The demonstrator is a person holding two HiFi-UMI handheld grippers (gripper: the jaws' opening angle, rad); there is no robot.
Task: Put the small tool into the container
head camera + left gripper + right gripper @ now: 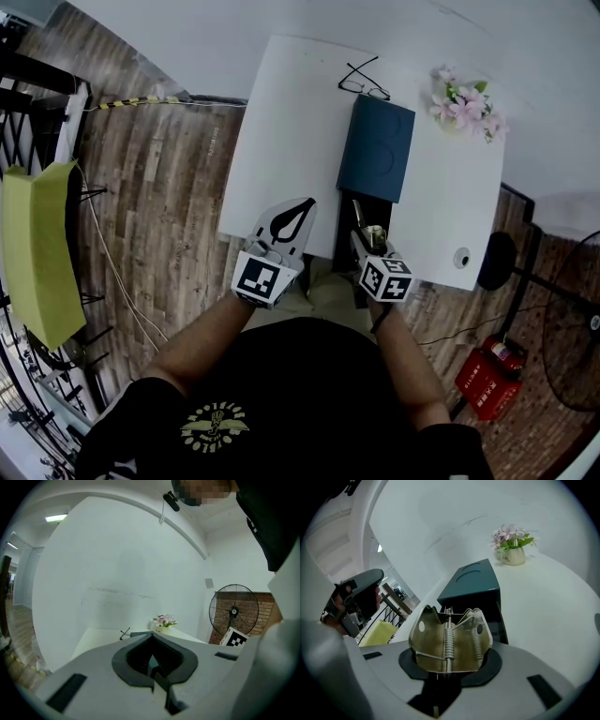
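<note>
A brass-coloured metal spring clip (450, 639) is the small tool; my right gripper (362, 228) is shut on it at the table's near edge. Straight ahead of it lies the teal container (473, 585) with its lid (377, 145), and a dark open compartment (348, 239) faces me. In the right gripper view the clip hides the fingertips. To the left, my left gripper (302, 208) hovers over the table's near edge with its jaws together and nothing between them (152, 660).
On the white table (281, 122) lie black glasses (364, 84), a small pot of pink flowers (464, 105) and a small round object (461, 258). A fan (233, 613) and a red box (492, 375) stand at the right, a yellow-green chair (37, 248) at the left.
</note>
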